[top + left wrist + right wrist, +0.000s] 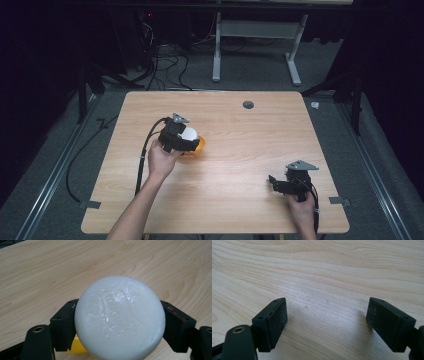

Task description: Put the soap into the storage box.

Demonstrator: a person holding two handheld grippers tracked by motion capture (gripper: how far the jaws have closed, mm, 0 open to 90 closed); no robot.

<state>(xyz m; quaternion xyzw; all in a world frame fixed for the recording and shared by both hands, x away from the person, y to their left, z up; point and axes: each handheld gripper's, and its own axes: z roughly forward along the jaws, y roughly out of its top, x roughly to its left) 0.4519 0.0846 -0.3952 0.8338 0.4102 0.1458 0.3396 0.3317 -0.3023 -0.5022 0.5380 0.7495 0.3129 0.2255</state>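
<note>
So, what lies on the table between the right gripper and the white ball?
Nothing: in the high view, bare wooden table separates the right gripper from the white ball, which the left gripper clamps.

White glossy ball (120, 317), yellow-orange bowl (199, 146) — pale wood-grain table (240, 170), black gripper jaws.

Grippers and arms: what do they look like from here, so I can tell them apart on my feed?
Both are black, each topped by a grey three-cornered plate. The left gripper trails a black cable off the table's near edge; the right gripper has a cable too. Blocky black jaws, brass-coloured pivot holes. Forearms bare, no sleeves.
</note>
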